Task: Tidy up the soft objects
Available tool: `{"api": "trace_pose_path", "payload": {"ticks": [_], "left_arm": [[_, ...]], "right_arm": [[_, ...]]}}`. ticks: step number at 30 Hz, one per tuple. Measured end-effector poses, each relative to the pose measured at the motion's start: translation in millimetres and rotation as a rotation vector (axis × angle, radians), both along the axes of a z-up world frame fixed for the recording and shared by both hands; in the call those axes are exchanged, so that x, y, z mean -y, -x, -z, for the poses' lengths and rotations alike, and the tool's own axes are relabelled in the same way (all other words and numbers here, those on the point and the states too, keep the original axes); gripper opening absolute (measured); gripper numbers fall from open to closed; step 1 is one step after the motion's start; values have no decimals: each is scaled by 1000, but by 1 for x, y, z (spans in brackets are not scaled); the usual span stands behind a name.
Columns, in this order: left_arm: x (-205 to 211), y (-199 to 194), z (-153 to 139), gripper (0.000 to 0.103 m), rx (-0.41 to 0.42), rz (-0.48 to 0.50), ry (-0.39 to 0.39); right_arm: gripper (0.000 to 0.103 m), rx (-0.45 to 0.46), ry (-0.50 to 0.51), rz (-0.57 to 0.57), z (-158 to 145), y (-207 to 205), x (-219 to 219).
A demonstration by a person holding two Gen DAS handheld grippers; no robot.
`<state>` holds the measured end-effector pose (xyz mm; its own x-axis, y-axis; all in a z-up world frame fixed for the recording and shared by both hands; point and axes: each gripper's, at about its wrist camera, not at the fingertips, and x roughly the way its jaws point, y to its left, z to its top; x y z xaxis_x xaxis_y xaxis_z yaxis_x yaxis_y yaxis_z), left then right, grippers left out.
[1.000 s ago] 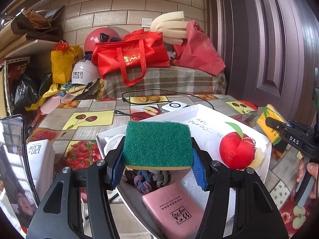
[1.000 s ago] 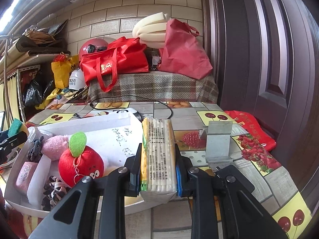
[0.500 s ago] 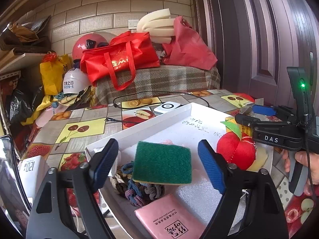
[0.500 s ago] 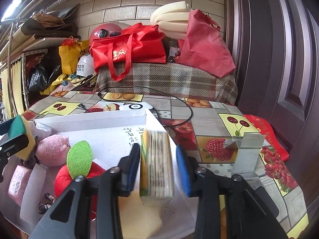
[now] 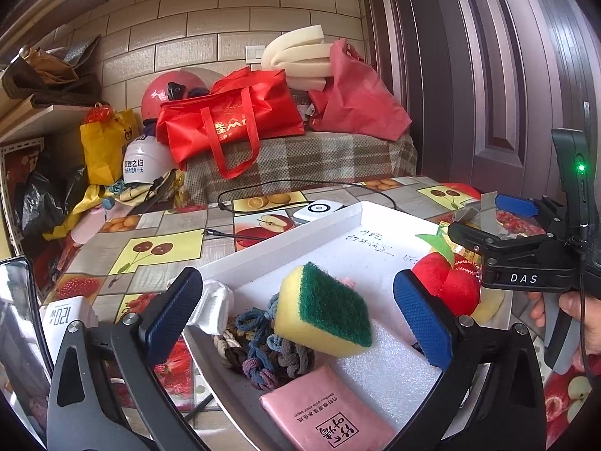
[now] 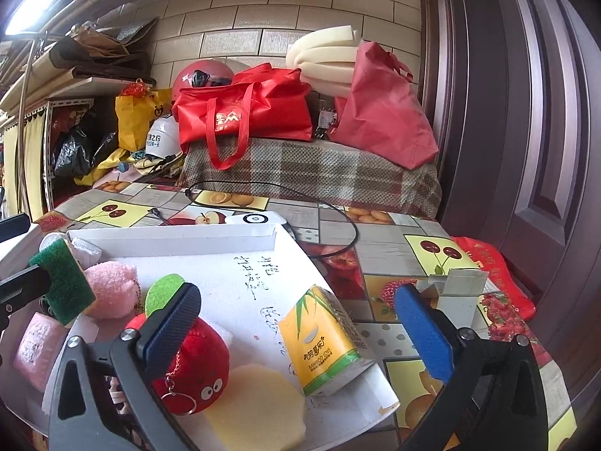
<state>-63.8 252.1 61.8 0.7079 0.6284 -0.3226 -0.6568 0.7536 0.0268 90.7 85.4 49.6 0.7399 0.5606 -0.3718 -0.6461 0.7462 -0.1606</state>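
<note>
From the left wrist, the left gripper (image 5: 296,319) stands with its jaws wide apart, having just been opening. A second ago they pinched the green-and-yellow sponge (image 5: 325,314); now the sponge lies tilted between the pads, touching neither, and rests inside the white tray (image 5: 285,238), propped on the braided rope toy (image 5: 259,353) and just above the pink tissue pack (image 5: 323,409). The red plush apple (image 5: 447,285) sits further right in the same tray, and beyond it the other gripper is held by a hand (image 5: 578,319) at the edge of the picture.

From the right wrist, the right gripper (image 6: 296,323) is likewise spread wide, its jaws having just been opening. The yellow tissue pack (image 6: 323,342), clamped upright between them a second ago, now leans free on the tray's near right corner, clear of both pads, beside the flat yellow foam piece (image 6: 259,402). The pink fluffy thing (image 6: 110,287) lies toward the tray's left side.

Both releases look complete, so I judge two more soft things are sorted; each hand is free to back out and look for anything left on the fruit-print table (image 6: 379,259).
</note>
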Motion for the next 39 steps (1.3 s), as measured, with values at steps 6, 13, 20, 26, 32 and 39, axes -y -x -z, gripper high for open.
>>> {"api": "trace_pose_path", "payload": {"ticks": [6, 13, 20, 26, 32, 39], "left_arm": [[7, 13, -2, 103, 50, -50, -25], [18, 24, 0, 103, 60, -88, -2], [36, 29, 3, 103, 38, -98, 41], [60, 33, 5, 103, 14, -100, 56], [84, 31, 8, 103, -28, -84, 55], [108, 35, 10, 103, -59, -51, 61]], "right_arm": [[103, 29, -68, 33, -5, 7, 16], [103, 33, -131, 15, -8, 31, 48], [103, 5, -143, 26, -8, 60, 73], [103, 20, -133, 70, -7, 90, 87], [103, 36, -168, 168, -9, 114, 106], [103, -29, -197, 145, -7, 129, 118]]}}
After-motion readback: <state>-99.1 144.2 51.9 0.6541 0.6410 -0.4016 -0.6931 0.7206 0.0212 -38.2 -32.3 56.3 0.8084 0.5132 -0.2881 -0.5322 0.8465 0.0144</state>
